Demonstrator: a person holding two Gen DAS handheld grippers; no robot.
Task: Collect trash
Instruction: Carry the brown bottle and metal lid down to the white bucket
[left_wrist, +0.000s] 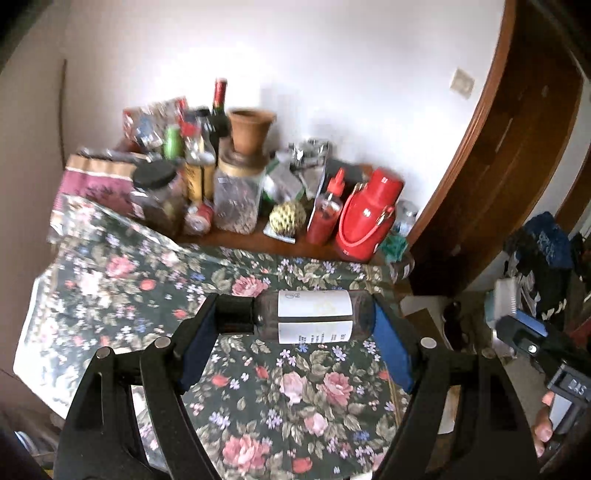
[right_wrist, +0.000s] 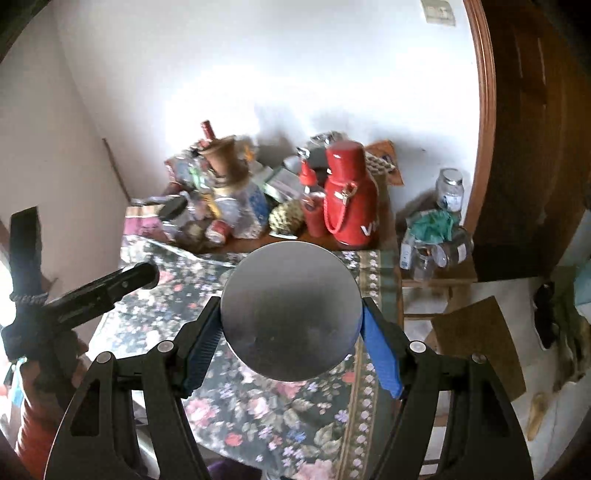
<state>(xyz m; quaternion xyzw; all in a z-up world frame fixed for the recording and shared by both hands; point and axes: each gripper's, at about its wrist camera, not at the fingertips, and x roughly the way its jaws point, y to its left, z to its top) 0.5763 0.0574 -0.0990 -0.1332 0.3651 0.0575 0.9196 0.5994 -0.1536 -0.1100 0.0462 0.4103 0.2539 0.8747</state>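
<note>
My left gripper (left_wrist: 295, 321) is shut on a dark plastic bottle (left_wrist: 314, 319) with a white label and black cap, held sideways, end to end between the blue pads, above the floral tablecloth (left_wrist: 147, 280). My right gripper (right_wrist: 290, 317) is shut on a round silver metal can (right_wrist: 291, 310); I see its flat grey end facing the camera, held above the same cloth (right_wrist: 280, 413). The left gripper also shows at the left of the right wrist view (right_wrist: 110, 284), and the right gripper at the right of the left wrist view (left_wrist: 535, 339).
At the back of the table stand a red thermos jug (left_wrist: 365, 218), a red sauce bottle (left_wrist: 327, 210), jars (left_wrist: 240, 195), a clay pot (left_wrist: 251, 129) and a wine bottle (left_wrist: 220, 107). A small side table with glass jars (right_wrist: 439, 251) stands right, beside a wooden door frame (right_wrist: 487, 110).
</note>
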